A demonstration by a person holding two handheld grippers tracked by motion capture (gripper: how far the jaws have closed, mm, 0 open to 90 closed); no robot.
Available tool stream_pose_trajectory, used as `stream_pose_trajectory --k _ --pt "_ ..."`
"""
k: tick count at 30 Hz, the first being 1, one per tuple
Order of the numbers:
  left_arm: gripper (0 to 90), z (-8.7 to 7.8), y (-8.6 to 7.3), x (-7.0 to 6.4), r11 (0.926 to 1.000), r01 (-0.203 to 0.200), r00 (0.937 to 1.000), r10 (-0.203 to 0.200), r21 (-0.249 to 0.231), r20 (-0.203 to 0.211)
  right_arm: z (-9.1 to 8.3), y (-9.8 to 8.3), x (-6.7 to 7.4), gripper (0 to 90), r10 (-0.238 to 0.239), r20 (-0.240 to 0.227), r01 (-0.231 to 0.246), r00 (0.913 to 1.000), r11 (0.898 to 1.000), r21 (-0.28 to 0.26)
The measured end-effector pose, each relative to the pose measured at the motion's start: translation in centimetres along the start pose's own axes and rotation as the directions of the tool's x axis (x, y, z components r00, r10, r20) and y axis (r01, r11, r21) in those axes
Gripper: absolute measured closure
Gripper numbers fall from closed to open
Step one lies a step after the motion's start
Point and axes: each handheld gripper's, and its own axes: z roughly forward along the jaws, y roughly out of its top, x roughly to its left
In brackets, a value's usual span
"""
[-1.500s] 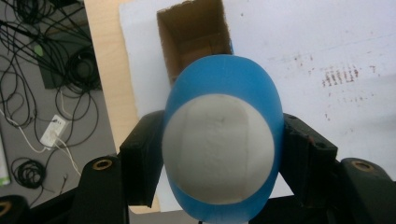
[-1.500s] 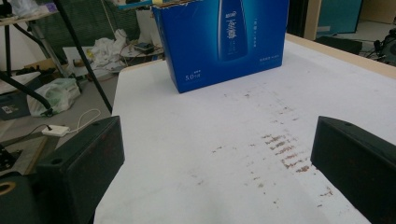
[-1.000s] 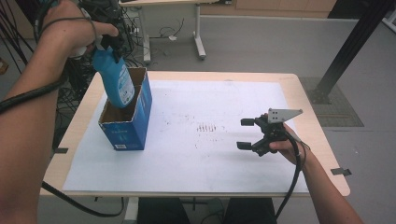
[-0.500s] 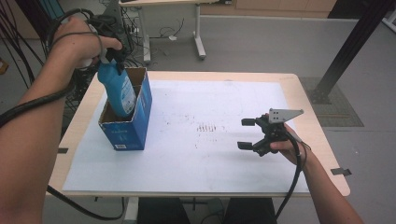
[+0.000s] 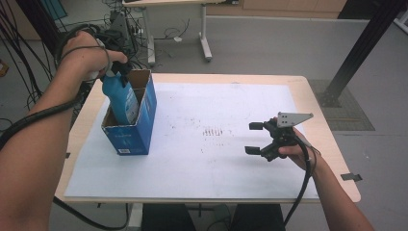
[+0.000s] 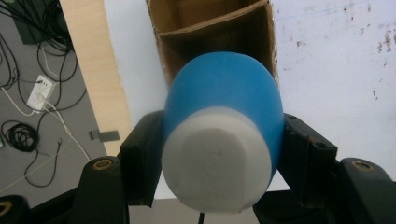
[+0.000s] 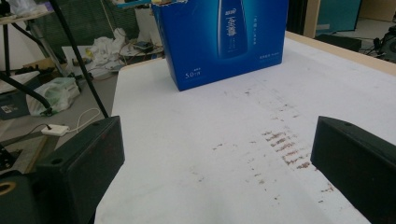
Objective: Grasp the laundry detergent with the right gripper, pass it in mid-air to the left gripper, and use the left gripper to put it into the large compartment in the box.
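A blue bottle [image 5: 120, 98] with a white cap [image 6: 217, 170] hangs partly inside an open blue cardboard box [image 5: 132, 130] at the table's left. My left gripper [image 5: 113, 70] is shut on the bottle just below the cap, both black jaws pressed against its sides. In the left gripper view the bottle's [image 6: 224, 93] lower end points down into the box's [image 6: 210, 42] brown interior. My right gripper [image 5: 253, 138] stands open above the white sheet at the right, nothing between its jaws. The right gripper view [image 7: 215, 186] faces the box's printed blue side [image 7: 224, 42].
A white sheet [image 5: 202, 159] with brown smudges [image 5: 214, 132] covers the wooden table [image 5: 317, 106]. Cables [image 5: 29, 57] hang off the left edge. A black post [image 5: 361, 48] and another table's legs [image 5: 204, 33] stand on the floor beyond.
My left gripper has come down with the bottle, whose lower part now sits deeper in the box. The right gripper has stayed where it was.
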Motion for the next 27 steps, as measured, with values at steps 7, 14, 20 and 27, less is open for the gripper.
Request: stream_pose_trajectory --k 7,14,20,27 --pt "38.1 1.3 0.1 0.0 0.9998 0.0 1.0 0.0 0.019 0.0 0.0 0.0 0.0 2.8 0.0 0.001 0.0 1.0 1.0 -0.001" --pt "38.1 2.7 0.2 0.1 0.9991 0.005 0.9999 -0.005 0.042 0.01 0.0 0.0 0.0 2.8 -0.002 0.0 0.002 1.0 1.0 -0.002" --pt "38.1 4.1 0.3 0.2 0.9983 0.019 0.9995 -0.021 0.055 0.023 0.0 -0.1 0.0 2.8 0.003 0.002 -0.003 1.0 1.0 -0.003" --pt "38.1 5.1 0.3 0.1 0.9975 0.016 0.9996 -0.017 0.069 0.023 0.0 -0.1 0.0 2.9 0.004 0.004 -0.004 1.0 1.0 0.0"
